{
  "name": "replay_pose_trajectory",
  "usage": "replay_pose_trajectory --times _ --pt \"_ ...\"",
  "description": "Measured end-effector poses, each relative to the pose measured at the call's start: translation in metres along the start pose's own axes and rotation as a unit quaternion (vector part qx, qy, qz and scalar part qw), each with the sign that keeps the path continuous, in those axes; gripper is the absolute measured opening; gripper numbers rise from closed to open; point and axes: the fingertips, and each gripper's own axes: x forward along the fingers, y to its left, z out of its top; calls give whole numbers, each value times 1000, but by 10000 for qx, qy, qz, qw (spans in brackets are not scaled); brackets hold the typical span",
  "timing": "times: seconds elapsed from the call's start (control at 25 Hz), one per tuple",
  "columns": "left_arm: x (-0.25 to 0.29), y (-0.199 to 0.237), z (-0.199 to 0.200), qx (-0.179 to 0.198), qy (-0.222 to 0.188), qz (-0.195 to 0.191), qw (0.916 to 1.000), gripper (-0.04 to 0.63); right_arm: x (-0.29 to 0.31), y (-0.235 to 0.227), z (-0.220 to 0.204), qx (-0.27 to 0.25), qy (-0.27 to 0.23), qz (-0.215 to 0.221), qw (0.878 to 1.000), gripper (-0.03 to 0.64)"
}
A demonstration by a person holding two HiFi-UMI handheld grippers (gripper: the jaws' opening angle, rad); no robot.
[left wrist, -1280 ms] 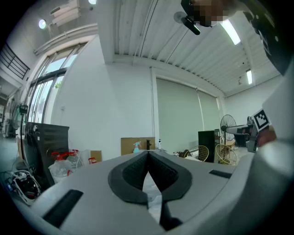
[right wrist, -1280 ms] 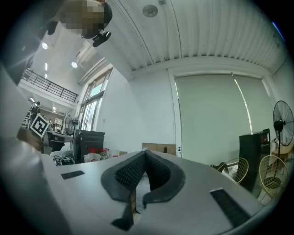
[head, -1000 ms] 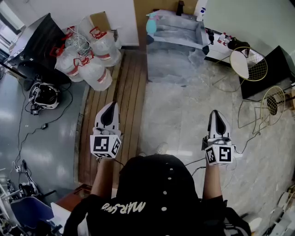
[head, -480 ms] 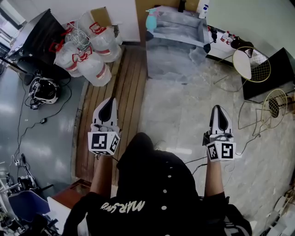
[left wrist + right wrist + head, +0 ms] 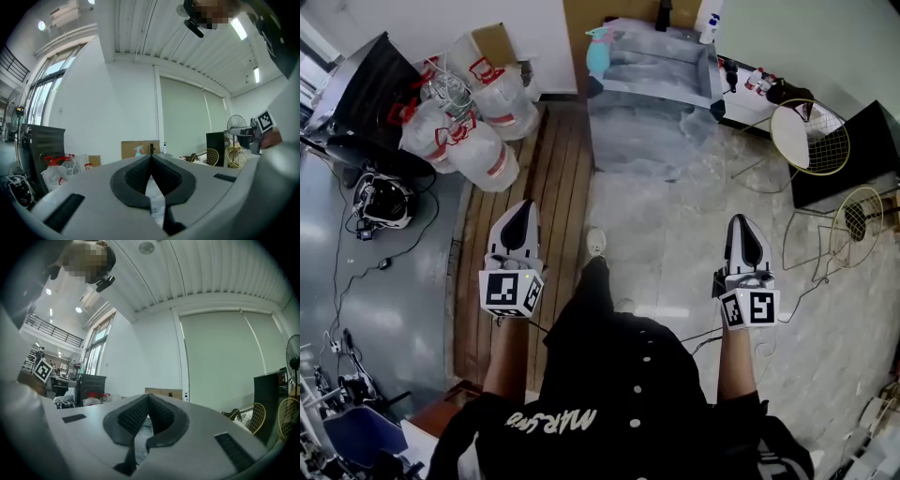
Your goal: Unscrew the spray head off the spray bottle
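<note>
Left gripper (image 5: 526, 210) and right gripper (image 5: 742, 225) stay closed, empty; a shoe (image 5: 595, 242) now shows between them

The spray bottle (image 5: 598, 56) stands upright at the near left corner of the grey table (image 5: 656, 66) well ahead of me, far out of my tongs' reach. Its body is teal, and the spray head (image 5: 596, 35) is on top of it, nozzle to the left. From my left gripper view it shows small against a brown board.
</note>
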Motion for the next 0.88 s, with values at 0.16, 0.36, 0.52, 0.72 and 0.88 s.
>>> replay_pose_trajectory --times 0.16,0.36,0.52,0.72,0.88 --pt "49 16 2 50 -15 -56 10000 26 48 -15 -1 -35 0 -17 10000 12" --pt "120 42 10 25 -79 -174 9998 25 120 -35 2 -23 -47 -38 10000 12" --pt "180 69 22 65 -123 -280 9995 26 182 -45 11 -112 -110 -32 9999 12" --pt "247 111 37 171 -162 -440 9988 25 259 -52 19 -138 -253 -138 9995 12" --pt "290 132 40 264 -151 -661 9974 25 309 -50 19 -143 -237 -148 9995 12"
